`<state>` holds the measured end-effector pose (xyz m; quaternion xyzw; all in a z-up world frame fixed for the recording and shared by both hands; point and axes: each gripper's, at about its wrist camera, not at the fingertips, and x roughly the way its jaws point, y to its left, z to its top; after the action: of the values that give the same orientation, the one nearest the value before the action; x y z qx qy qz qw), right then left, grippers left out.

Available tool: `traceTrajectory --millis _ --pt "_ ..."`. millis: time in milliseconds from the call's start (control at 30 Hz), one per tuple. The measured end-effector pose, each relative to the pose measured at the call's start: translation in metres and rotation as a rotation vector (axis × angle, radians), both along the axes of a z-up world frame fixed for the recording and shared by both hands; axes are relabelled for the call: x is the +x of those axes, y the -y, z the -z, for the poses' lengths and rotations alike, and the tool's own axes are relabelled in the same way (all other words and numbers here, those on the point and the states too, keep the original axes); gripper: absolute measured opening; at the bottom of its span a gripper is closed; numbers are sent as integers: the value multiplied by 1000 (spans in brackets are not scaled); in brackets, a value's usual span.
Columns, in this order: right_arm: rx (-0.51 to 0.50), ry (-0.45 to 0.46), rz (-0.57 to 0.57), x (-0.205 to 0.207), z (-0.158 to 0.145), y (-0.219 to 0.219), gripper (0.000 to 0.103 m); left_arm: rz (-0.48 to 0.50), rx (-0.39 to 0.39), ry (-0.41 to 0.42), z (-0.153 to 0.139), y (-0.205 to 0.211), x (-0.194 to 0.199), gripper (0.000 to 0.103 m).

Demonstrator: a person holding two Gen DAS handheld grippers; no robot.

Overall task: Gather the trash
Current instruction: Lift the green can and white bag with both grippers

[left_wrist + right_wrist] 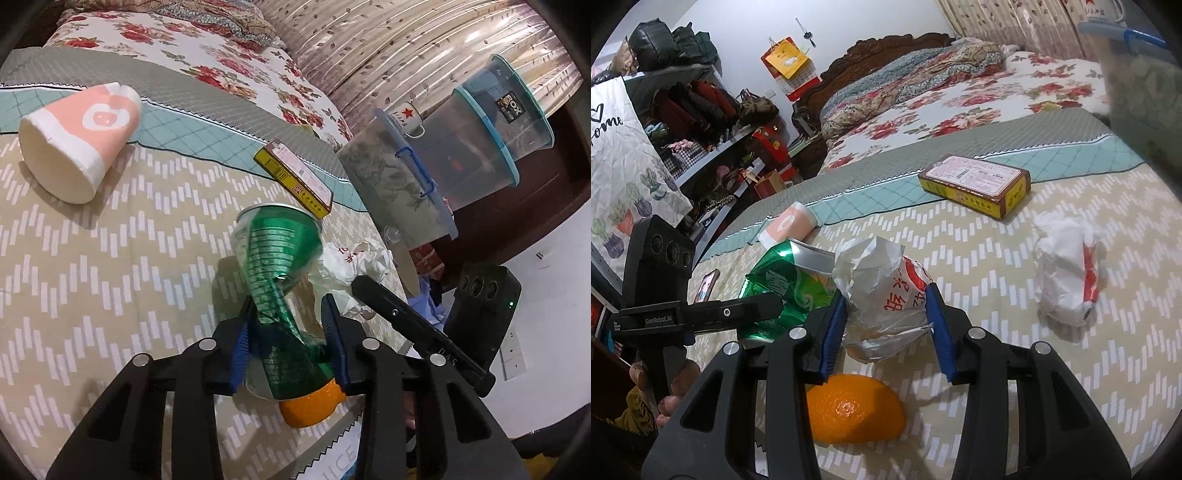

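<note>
Now crushed green can (275,258) pinched in left tool (291,332), over bed quilt (110,258); crumpled paper wrapper (882,295) clamped in right tool (886,328). Orange (855,408) just below, second wrapper (1065,269) and yellow box (975,182) farther off.

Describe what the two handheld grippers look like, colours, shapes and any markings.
Both the left gripper and the right gripper have black plastic linkage arms with triangular cut-outs and round silver pivot pins. Their fingers carry ribbed blue pads. Seen from the right wrist, the left one bears white "GenRobot.AI" lettering and a black box with three round lenses. No sleeves visible.
</note>
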<state>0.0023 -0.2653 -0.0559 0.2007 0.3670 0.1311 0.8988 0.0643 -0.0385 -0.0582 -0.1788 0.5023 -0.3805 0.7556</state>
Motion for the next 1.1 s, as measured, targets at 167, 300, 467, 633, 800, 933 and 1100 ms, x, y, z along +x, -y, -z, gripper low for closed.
traceTrajectory --millis 167,300,467,633,800,933,1100 --pt "-2 -5 -1 0 1 1 45 6 5 5 -1 1 -1 32" --pt "-7 -17 -4 1 3 0 45 8 6 2 -1 2 -1 32" --pt "-20 -18 -9 0 4 -3 45 10 12 -16 1 5 0 36" --pt "-23 -19 -15 0 6 -6 45 14 20 -30 7 9 0 43" --pt "-13 -11 -13 -1 5 -4 45 13 16 -23 6 11 2 29" --pt "-3 24 1 -5 -4 1 45 1 4 1 -3 7 1 26" --pt "17 80 8 -13 -21 7 45 -3 -38 13 -18 6 0 26"
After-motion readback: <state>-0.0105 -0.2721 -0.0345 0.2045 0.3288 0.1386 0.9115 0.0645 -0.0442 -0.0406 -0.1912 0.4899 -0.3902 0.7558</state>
